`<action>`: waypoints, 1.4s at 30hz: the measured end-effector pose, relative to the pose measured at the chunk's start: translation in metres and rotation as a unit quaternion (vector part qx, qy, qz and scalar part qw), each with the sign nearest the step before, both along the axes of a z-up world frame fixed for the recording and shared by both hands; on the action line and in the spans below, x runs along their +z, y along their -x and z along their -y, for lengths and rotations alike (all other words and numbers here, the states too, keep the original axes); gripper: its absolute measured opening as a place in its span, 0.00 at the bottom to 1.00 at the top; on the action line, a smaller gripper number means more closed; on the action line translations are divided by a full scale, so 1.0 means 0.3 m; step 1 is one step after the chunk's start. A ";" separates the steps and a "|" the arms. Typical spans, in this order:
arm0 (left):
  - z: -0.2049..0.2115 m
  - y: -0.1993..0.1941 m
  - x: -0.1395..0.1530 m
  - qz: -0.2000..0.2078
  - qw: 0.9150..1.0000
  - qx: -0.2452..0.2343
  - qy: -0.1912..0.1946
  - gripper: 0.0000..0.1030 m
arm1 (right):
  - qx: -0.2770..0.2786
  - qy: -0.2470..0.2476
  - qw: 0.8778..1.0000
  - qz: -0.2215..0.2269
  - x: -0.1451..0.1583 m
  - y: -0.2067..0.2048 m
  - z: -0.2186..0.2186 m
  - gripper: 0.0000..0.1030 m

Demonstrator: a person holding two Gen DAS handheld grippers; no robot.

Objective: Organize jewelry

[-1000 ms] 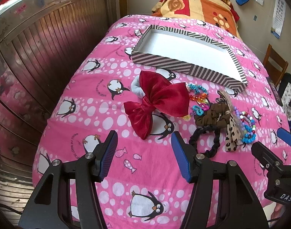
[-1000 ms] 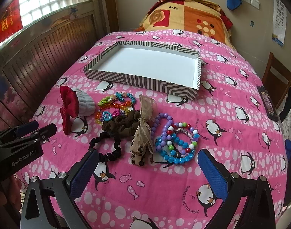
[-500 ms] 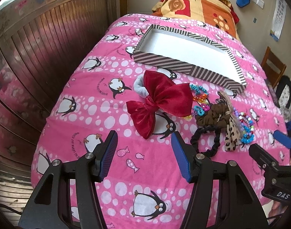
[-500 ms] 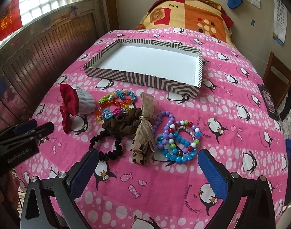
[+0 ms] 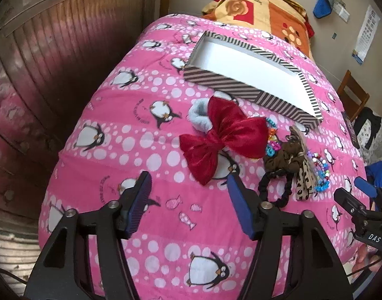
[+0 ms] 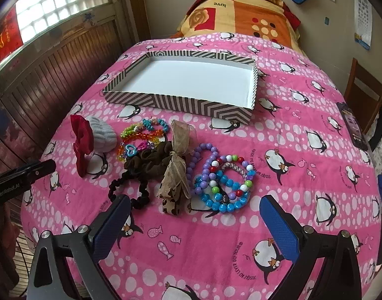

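Left wrist view: the left hand-held gripper (image 5: 188,182) hovers with its blue-padded fingers apart and empty above a bed covered by a pink penguin quilt (image 5: 130,135). Just ahead lies a red bow (image 5: 223,137), its upper loop overlapping a pale grey fluffy scrunchie (image 5: 198,117). To the right of the bow sit a brown scrunchie (image 5: 283,155), a black scrunchie (image 5: 274,188), a leopard-print ribbon bow (image 5: 303,177) and a partly hidden cluster of beaded bracelets (image 5: 321,172). Beyond them rests a shallow striped box (image 5: 241,85), white inside and holding nothing. The tip of the right hand-held gripper (image 5: 358,200) shows at the right edge. Right wrist view: the right hand-held gripper (image 6: 193,221) is spread wide and grips nothing, low over the quilt (image 6: 303,130) near the bed's foot. Directly ahead lies the heap of purple, blue and mixed-colour beaded bracelets (image 6: 223,177), touching the ribbon bow (image 6: 177,167) on its left. Further left are the brown scrunchie (image 6: 150,160), with the black scrunchie (image 6: 128,190) below it, and a set of bright plastic bracelets (image 6: 143,135) above. The red bow (image 6: 80,142) and grey scrunchie (image 6: 103,132) lie at the far left, near the left hand-held gripper's black tip (image 6: 23,177). The striped box (image 6: 180,100) sits behind the pile, apart from it, and an orange patterned blanket (image 6: 241,12) is folded at the head of the bed.
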State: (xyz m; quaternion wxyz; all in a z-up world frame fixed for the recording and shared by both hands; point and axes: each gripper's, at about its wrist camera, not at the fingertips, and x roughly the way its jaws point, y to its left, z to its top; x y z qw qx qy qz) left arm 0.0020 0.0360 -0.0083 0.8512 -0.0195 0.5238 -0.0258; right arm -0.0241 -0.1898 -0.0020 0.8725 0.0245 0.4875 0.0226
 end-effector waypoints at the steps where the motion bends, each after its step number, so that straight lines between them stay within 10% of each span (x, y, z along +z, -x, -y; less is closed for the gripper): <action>1: 0.004 -0.007 0.000 0.003 1.000 -0.003 0.001 0.64 | 0.003 0.000 1.000 0.000 0.000 0.000 0.003 0.95; 8: 0.051 -0.088 -0.038 0.007 0.999 -0.031 -0.007 0.65 | 0.016 -0.050 0.998 -0.022 -0.027 -0.055 0.039 0.58; 19: 0.076 -0.184 -0.119 0.001 0.997 -0.051 0.050 0.64 | 0.048 -0.088 0.993 -0.066 -0.132 -0.230 0.016 0.57; 25: 0.069 -0.209 -0.157 -0.015 0.996 -0.048 0.079 0.12 | 0.072 -0.109 0.988 -0.081 -0.186 -0.281 0.003 0.18; 42: 0.032 -0.162 0.043 0.027 0.989 -0.065 0.127 0.04 | 0.086 -0.119 0.989 -0.003 0.056 -0.222 0.066 0.16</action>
